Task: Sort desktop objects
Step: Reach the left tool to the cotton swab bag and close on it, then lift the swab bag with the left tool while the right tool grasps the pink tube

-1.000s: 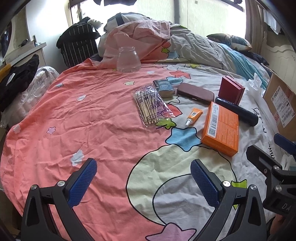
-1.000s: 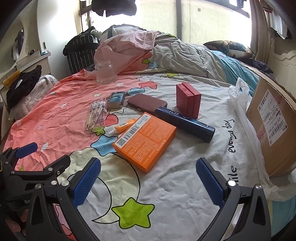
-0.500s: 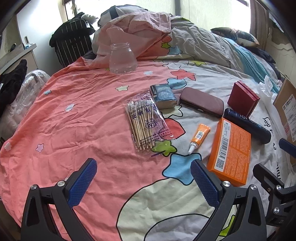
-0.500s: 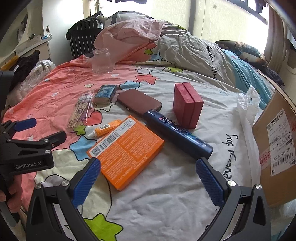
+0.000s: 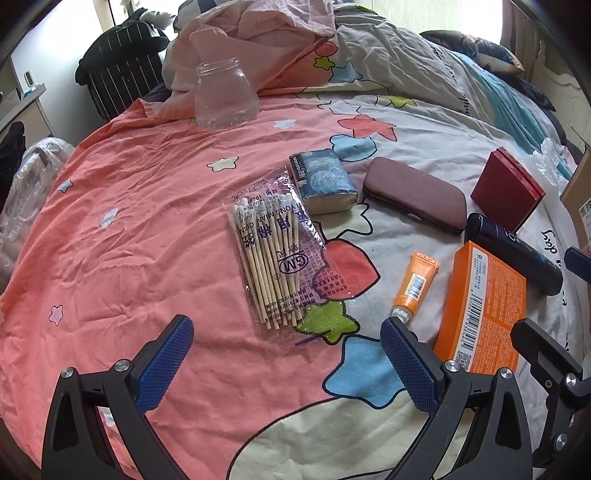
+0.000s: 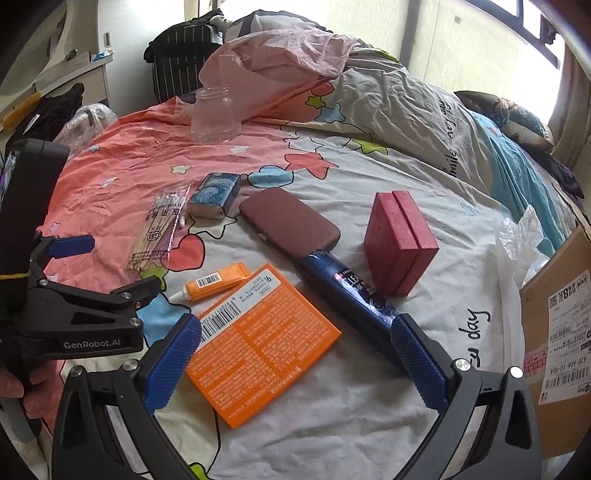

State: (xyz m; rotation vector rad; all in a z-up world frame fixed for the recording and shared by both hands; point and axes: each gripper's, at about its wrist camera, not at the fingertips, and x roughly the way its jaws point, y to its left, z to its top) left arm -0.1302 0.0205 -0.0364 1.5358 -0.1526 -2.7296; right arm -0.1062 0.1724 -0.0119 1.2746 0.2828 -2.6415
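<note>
On the bed, at 12 o'clock in the left wrist view, a glass jar (image 5: 226, 96) stands upright with nothing visible inside, just before a heap of pink cloth (image 5: 258, 33). A clear bag (image 5: 275, 254) at centre holds cotton swabs. Touching its 1 o'clock corner is a blue tissue pack (image 5: 323, 181), with a brown case (image 5: 415, 199) just beside that at 3 o'clock. A red box (image 5: 508, 192) sits at 2 o'clock, its lid shut. Below it a dark blue bottle (image 5: 513, 258) lies on its side against an orange box (image 5: 484, 314), and an orange tube (image 5: 415, 284) lies just left of that box.

The bedsheet (image 5: 129, 240) is pink at 9 o'clock and white with coloured stars towards 3 o'clock. A rumpled grey duvet (image 6: 406, 99) lies at 12 o'clock in the right wrist view, a cardboard carton (image 6: 557, 332) at 3 o'clock, a striped black bag (image 6: 181, 59) at 11 o'clock.

The left gripper (image 5: 286, 360) hangs with jaws wide apart, empty, just short of the bag's near end. The right gripper (image 6: 293, 356) is likewise spread and empty, its fingers over the orange box and the bottle's near end.

Against half a second ago, both grippers have moved closer to the things: the bag and the orange box now sit nearer the fingertips.
</note>
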